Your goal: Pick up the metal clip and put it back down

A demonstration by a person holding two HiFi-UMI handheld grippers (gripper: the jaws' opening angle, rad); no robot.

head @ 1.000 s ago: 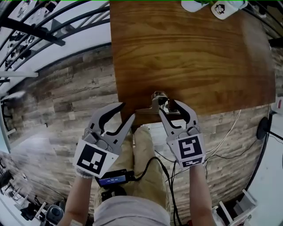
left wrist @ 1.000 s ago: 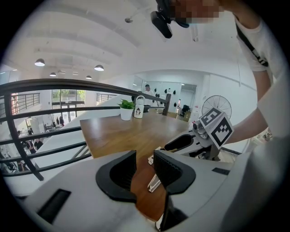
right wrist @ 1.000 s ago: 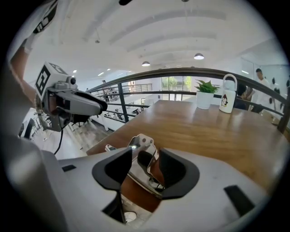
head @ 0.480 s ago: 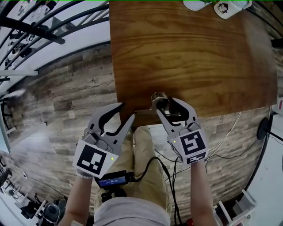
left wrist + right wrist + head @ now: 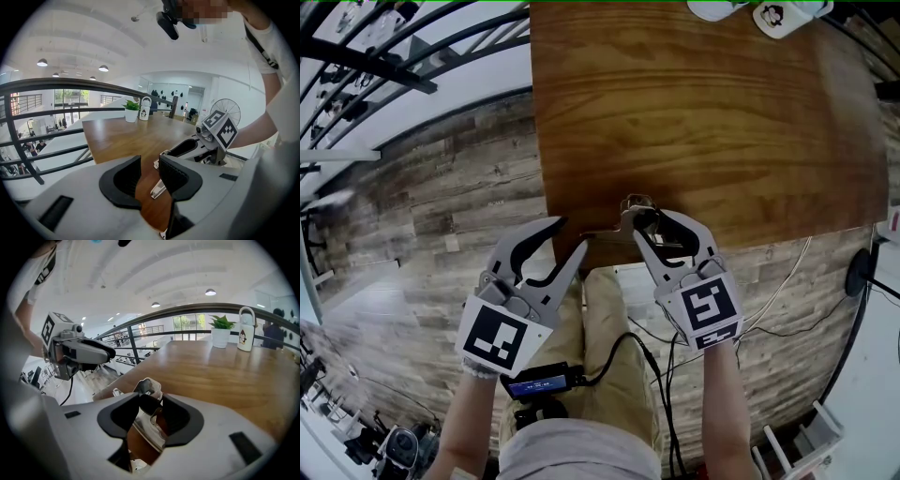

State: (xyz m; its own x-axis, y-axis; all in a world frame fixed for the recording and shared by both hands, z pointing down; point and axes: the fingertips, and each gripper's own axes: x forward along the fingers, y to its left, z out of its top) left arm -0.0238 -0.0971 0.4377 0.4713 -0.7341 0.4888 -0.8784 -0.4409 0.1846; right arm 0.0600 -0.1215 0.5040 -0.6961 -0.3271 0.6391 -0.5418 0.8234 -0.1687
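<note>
A plank floor (image 5: 459,187) lay below, with a dark railing (image 5: 412,56) crossing its far left. A brown wooden table (image 5: 694,122) filled the upper middle of the head view. The person's trouser leg (image 5: 605,319) showed under the table's near edge.

The left gripper (image 5: 570,236) hung over the floor just off the table's near left corner, its jaws partly apart with nothing between them.

The right gripper (image 5: 653,223) reached down over the table's near edge. Its jaws had just been closing and stood apart on either side of the clip's raised handle, not visibly pressing it.

A potted plant (image 5: 220,336) and a white mug (image 5: 246,335) stood side by side at the far edge.

The metal clip (image 5: 147,386) lay on the table at its near edge, well apart from them.
</note>
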